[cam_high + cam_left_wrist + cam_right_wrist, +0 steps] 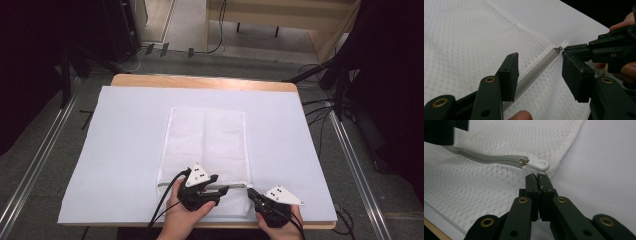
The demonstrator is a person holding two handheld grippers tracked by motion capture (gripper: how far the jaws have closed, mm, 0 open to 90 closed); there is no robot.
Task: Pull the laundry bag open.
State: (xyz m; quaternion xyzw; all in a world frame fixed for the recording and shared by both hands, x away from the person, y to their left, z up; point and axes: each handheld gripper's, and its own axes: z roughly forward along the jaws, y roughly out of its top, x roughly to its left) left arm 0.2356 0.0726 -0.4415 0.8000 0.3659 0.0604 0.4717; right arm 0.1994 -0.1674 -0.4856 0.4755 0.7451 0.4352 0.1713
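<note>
mesh bag (207,145) | near edge hidden under hands | forearms cropped

One mesh bag (207,145); two hand-held grippers

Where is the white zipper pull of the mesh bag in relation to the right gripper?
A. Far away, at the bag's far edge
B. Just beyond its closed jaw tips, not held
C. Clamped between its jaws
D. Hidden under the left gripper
B: in the right gripper view the right gripper has its jaws pressed together, and the zipper pull lies free just past their tips on the mesh bag.
</note>
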